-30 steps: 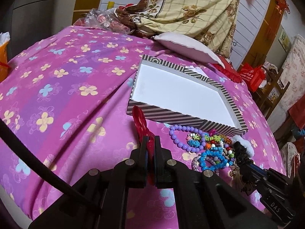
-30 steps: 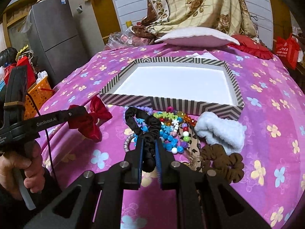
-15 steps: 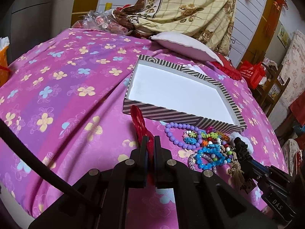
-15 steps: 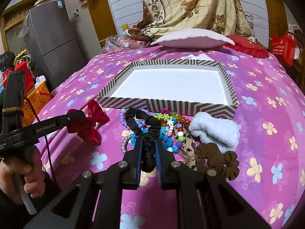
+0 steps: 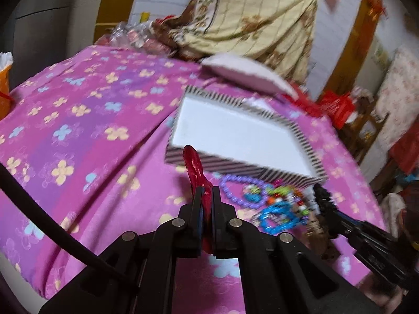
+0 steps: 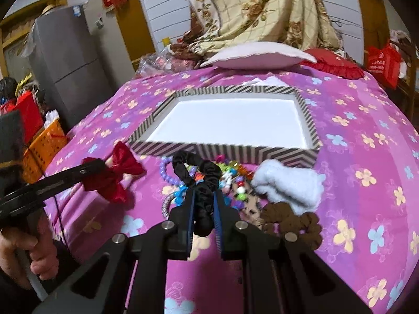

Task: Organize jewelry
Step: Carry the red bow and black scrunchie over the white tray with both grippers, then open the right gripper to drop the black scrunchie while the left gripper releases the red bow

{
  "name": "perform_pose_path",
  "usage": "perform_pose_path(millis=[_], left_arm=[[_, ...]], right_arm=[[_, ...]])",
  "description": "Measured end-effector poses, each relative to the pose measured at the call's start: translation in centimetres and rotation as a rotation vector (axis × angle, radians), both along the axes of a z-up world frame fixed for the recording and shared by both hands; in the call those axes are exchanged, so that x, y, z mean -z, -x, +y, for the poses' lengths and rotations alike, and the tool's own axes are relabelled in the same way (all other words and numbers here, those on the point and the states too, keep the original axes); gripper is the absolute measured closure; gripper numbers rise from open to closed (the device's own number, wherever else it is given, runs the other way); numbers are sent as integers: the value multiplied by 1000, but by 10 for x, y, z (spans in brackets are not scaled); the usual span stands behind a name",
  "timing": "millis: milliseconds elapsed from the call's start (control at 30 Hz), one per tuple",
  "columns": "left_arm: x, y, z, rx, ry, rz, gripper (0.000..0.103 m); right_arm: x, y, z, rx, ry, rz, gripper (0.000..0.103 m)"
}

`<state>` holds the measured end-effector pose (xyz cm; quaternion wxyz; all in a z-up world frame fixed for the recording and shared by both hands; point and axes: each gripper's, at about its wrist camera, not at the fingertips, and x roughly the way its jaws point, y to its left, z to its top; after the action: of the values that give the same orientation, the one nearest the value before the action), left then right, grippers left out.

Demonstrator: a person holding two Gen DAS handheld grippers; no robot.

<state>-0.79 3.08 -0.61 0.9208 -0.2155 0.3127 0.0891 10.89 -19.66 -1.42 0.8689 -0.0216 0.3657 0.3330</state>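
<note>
My left gripper (image 5: 207,195) is shut on a red bow (image 5: 193,164), held above the pink bedspread just short of the striped box's (image 5: 306,141) near left corner. The bow also shows in the right wrist view (image 6: 117,174). My right gripper (image 6: 204,196) is shut on a black scrunchie (image 6: 195,168), lifted over the heap of coloured bead bracelets (image 6: 230,178) in front of the box (image 6: 227,150). The box's white inside holds nothing. A purple bead bracelet (image 5: 235,188) lies beside the heap.
A white fluffy scrunchie (image 6: 288,183) and a brown scrunchie (image 6: 290,221) lie right of the beads. A pink pillow (image 6: 256,56) and a folded quilt (image 6: 262,13) sit behind the box. An orange basket (image 6: 44,149) stands off the bed's left side.
Both grippers have lifted and moved forward toward the box with their items still held. The left wrist view is now motion-blurred.
</note>
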Motion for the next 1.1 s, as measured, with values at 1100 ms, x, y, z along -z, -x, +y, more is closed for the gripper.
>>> perform_pose_path(millis=[1100], left_arm=[[35,-158,52,-46,122,83,103]], right_arm=[[38,-198,46,145,107,170,91]])
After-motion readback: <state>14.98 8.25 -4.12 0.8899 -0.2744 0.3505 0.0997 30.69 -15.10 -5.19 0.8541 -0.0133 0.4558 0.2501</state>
